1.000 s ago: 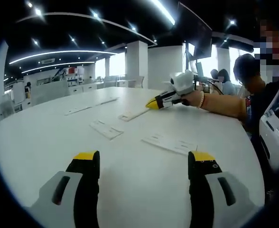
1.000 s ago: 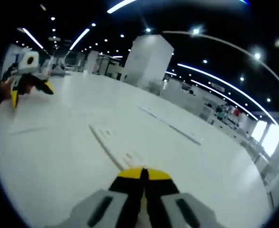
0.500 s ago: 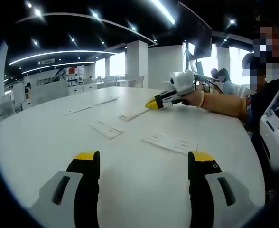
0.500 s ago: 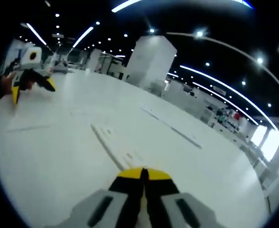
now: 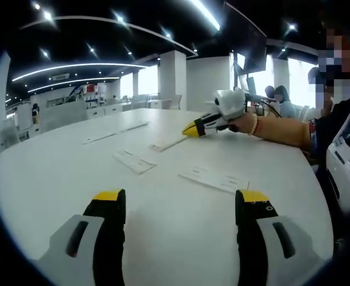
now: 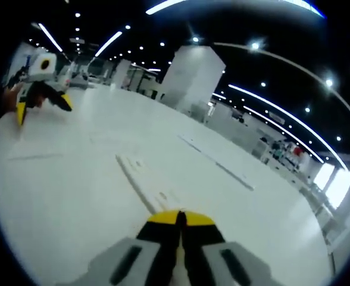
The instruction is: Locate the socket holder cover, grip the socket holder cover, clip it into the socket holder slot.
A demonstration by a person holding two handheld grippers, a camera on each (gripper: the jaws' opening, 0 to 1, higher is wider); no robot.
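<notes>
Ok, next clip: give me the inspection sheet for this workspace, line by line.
Surface: white table, bare between the parts.
Job's things: several flat white strips lie spread apart, among them one ahead of the left gripper and one ahead of the right gripper; holder or cover, cannot tell.
Clutter: nothing seen.
Grippers: left gripper open, holding nothing; right gripper shut, seemingly holding nothing.
Cables: nothing seen.
Surroundings: white pillar, ceiling light strips, people seated behind.
</notes>
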